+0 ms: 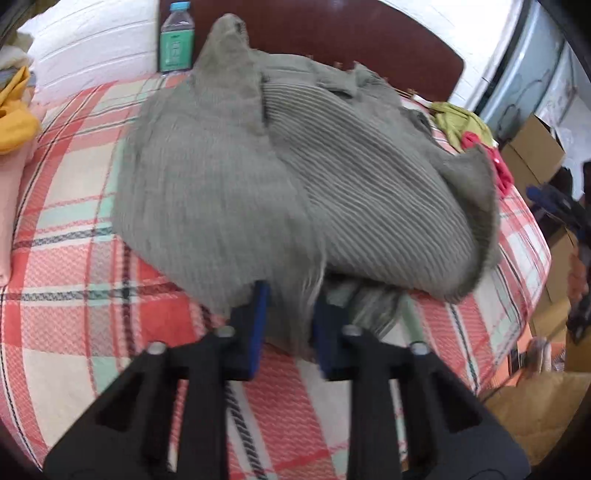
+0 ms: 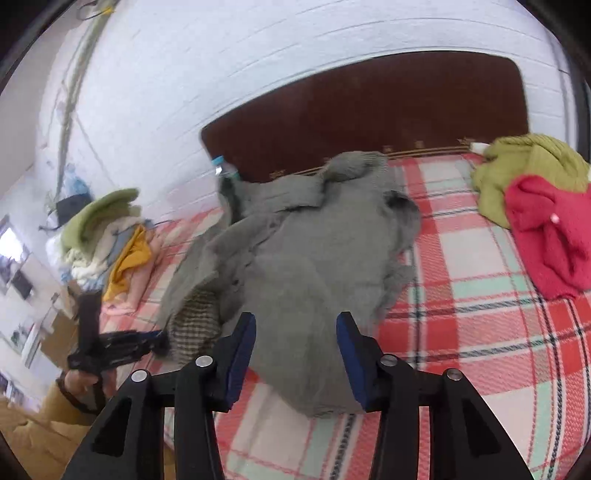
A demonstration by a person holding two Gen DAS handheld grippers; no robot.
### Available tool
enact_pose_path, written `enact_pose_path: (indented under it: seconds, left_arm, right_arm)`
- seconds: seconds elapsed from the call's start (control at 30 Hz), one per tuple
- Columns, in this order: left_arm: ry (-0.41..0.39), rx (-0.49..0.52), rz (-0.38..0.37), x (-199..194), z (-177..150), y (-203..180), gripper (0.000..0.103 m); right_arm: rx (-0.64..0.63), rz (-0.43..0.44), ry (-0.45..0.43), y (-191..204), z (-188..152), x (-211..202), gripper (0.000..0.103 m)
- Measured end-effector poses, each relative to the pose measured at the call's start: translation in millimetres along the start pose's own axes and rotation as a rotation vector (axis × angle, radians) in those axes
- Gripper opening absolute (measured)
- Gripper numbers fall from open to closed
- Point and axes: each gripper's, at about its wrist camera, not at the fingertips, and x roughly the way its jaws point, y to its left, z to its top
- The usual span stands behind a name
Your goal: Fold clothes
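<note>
left tongs [image 1: 288, 325] level, pinching grey sweater [image 1: 295, 177], right tongs [image 2: 295, 350] spread wide above, empty

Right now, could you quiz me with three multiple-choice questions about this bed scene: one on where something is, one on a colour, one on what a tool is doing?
1. Where is the bottle?
A. by the headboard
B. on the floor
C. under the sweater

2. What colour lies on the green garment?
A. blue
B. red
C. black

3. The left tool is:
A. wide open, empty
B. shut on the grey sweater
C. out of view

Answers: 1 A, it stands against the headboard. 2 B, a red garment overlaps it. 3 B, fabric sits pinched between its pads.
</note>
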Motion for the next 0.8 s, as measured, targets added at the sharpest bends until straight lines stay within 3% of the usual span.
enact_pose_path:
  seconds: [0.1, 0.33, 0.43, 0.5, 0.53, 0.57, 0.6, 0.63, 0.7, 0.73, 0.77, 0.8]
  left_arm:
    - [-0.024, -0.029, 0.041, -5, 9, 16, 0.015]
    - [-0.117, -0.010, 0.180, -55, 42, 44, 0.014]
    - [-0.143, 0.011, 0.283, -73, 59, 56, 0.014]
    - [-0.155, 0.025, 0.362, -84, 70, 64, 0.014]
    - [-0.158, 0.026, 0.403, -86, 71, 67, 0.014]
    - [-0.161, 0.027, 0.443, -88, 72, 70, 0.014]
    - [-0.163, 0.028, 0.474, -91, 73, 73, 0.014]
    - [-0.165, 0.028, 0.424, -94, 69, 74, 0.014]
    - [-0.158, 0.045, 0.323, -93, 57, 69, 0.017]
    - [-0.151, 0.060, 0.273, -91, 49, 63, 0.032]
    - [-0.144, 0.075, 0.222, -89, 41, 57, 0.062]
    - [-0.137, 0.090, 0.171, -86, 32, 51, 0.076]
  right_arm:
    - [-0.115, 0.087, 0.067, 39, -8, 25, 0.059]
    - [-0.256, 0.179, 0.270, 100, -35, 112, 0.059]
    - [-0.278, 0.180, 0.315, 113, -41, 136, 0.059]
    - [-0.272, 0.164, 0.335, 116, -40, 148, 0.046]
    - [-0.261, 0.160, 0.340, 116, -39, 153, 0.028]
    - [-0.234, 0.177, 0.347, 113, -38, 156, 0.020]
    - [-0.205, 0.200, 0.352, 111, -36, 157, 0.019]
    - [-0.166, 0.251, 0.349, 107, -34, 156, 0.013]
    - [-0.074, 0.365, 0.343, 100, -29, 151, 0.011]
    - [-0.031, 0.419, 0.334, 97, -25, 147, 0.010]
    - [-0.003, 0.456, 0.317, 97, -21, 144, 0.010]
    - [0.022, 0.491, 0.299, 95, -16, 139, 0.010]
